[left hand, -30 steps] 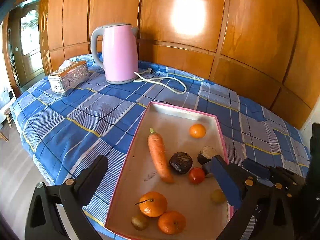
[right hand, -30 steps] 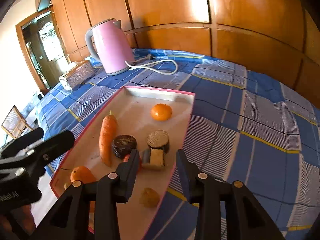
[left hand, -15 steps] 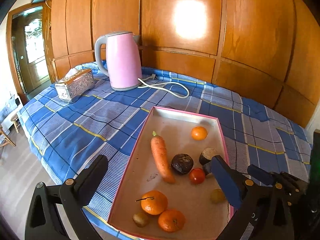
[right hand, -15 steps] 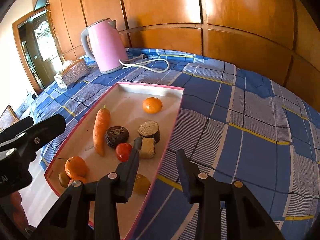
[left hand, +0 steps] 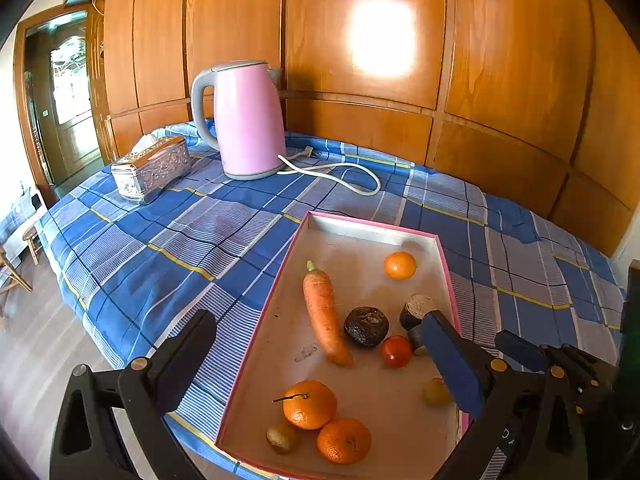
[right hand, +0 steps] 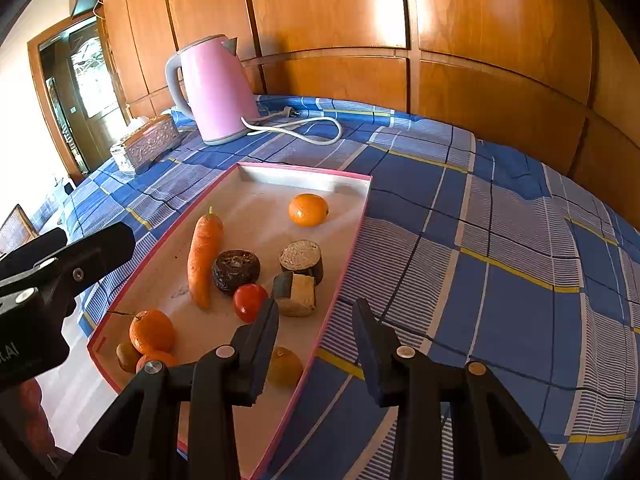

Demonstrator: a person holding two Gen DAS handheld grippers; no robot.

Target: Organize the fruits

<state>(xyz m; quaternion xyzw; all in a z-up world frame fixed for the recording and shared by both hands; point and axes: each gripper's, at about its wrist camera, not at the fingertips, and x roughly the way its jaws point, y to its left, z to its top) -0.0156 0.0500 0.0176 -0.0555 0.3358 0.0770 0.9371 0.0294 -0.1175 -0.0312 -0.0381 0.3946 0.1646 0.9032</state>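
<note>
Left wrist view: the left gripper (left hand: 320, 360) hovers over the near half of the tray (left hand: 372, 228), jaws spread wide, nothing between the pads, one finger out over the cloth (left hand: 160, 240) to the left, the other above the tray's right rim. The tray, pink-edged, sits on the checked cloth with its near end close to the table's front edge. Inside it: a carrot (left hand: 324, 316) down the middle, a dark fruit (left hand: 366, 326) just beside it, a tomato (left hand: 396, 351) below that, one orange (left hand: 400, 265) alone near the far wall, and two oranges (left hand: 310, 404) touching at the near end with a small brown fruit (left hand: 282, 438) beside them.

From the right wrist, the right gripper (right hand: 316, 320) straddles the tray's right rim, jaws apart with a narrower gap, holding nothing. Two cut chunks (right hand: 300, 276) lie just ahead of its left finger, and a yellowish fruit (right hand: 285, 366) sits under it.

Plenty of bare cloth lies to the right of the tray. At the far left stand the kettle (right hand: 216, 88), its cord (right hand: 296, 128) looping towards the tray, and a tissue box (right hand: 148, 144).
</note>
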